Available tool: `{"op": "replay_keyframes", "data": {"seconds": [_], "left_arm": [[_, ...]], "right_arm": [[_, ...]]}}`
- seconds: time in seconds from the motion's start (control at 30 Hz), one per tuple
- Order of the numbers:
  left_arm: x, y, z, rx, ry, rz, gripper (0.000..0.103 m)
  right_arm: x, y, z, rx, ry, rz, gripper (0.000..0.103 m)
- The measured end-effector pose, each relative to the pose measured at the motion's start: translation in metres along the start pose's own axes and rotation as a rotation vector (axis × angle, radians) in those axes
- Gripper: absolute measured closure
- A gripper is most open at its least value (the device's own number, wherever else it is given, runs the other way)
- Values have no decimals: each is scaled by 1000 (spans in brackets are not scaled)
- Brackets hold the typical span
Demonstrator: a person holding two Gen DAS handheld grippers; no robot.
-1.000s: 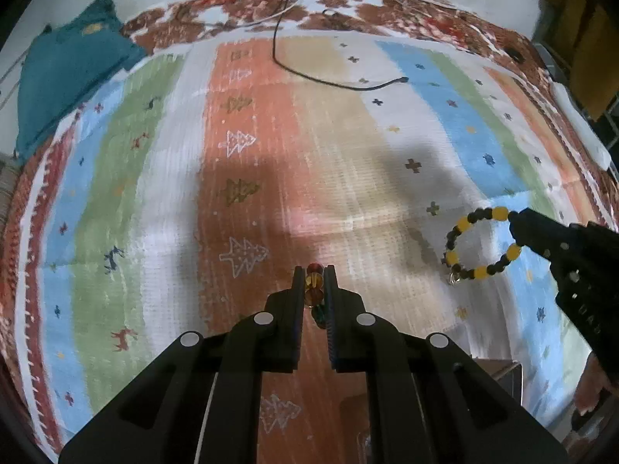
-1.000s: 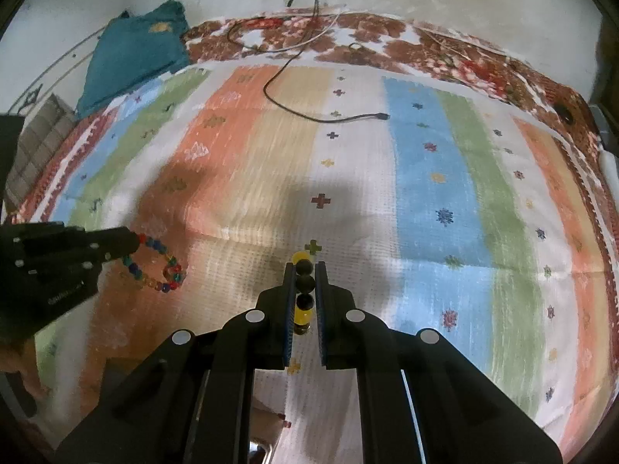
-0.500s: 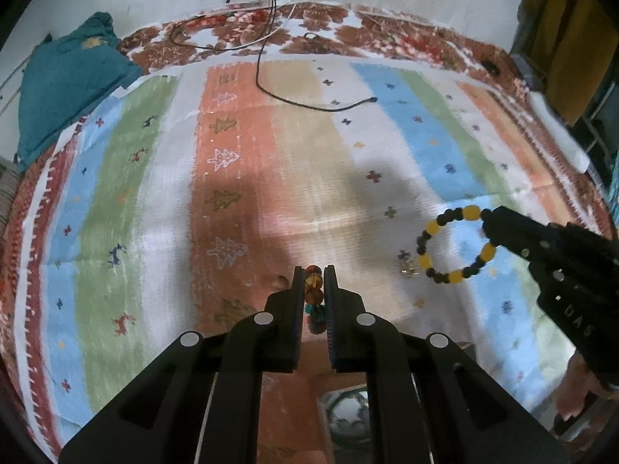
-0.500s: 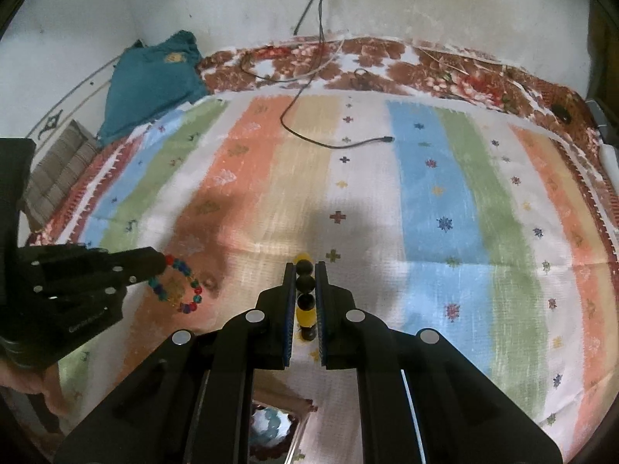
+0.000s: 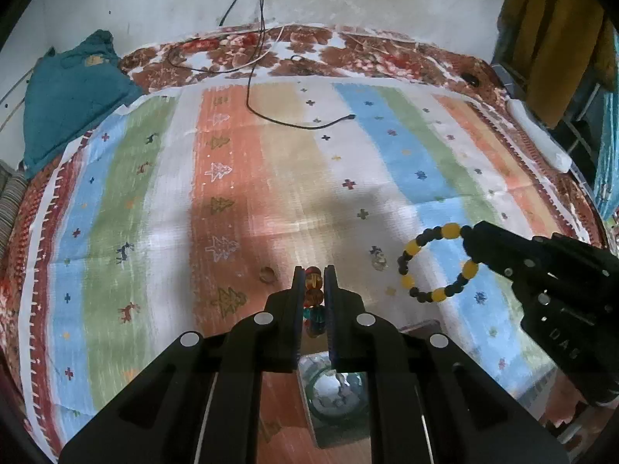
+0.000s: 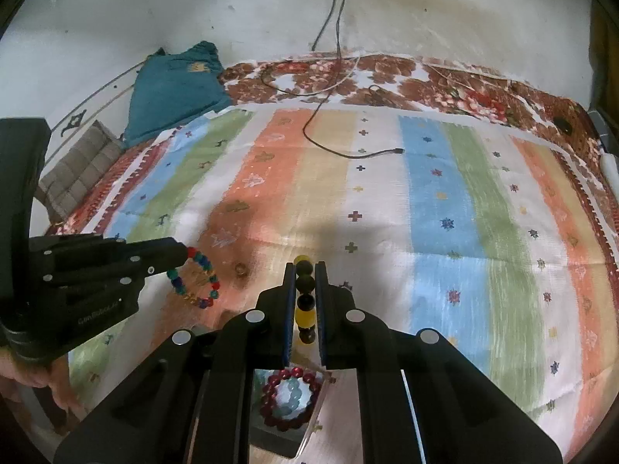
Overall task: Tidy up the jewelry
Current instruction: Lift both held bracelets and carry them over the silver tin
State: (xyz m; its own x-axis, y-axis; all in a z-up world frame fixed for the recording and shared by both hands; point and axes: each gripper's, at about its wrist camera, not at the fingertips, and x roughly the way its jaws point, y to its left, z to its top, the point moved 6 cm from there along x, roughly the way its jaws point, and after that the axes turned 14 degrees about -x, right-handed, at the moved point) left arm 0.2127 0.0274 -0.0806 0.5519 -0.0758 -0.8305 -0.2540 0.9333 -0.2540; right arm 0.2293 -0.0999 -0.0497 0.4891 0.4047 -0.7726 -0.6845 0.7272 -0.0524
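Striped cloth (image 5: 271, 178) covered the bed, a cable (image 5: 271, 112) trailing across it. Each tool was clenched on one bracelet, lifted above the cloth: the left tool (image 5: 311, 290) on a multicoloured bracelet (image 6: 193, 282), the right tool (image 6: 303, 290) on a yellow-and-black bracelet (image 5: 437, 259). Below them a box (image 6: 282, 425) already held a dark red bracelet (image 6: 290, 394) around a pale one. Two small pieces (image 5: 267, 273) lay on the cloth, likely left to gather.
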Motion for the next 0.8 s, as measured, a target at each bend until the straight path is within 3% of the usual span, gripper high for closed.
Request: {"op": "replay_keyframes", "data": {"seconds": [0.8], "left_arm": [[-35, -16, -36, 49, -27, -34, 94]], "right_arm": [[-39, 27, -20, -45, -36, -6, 92]]}}
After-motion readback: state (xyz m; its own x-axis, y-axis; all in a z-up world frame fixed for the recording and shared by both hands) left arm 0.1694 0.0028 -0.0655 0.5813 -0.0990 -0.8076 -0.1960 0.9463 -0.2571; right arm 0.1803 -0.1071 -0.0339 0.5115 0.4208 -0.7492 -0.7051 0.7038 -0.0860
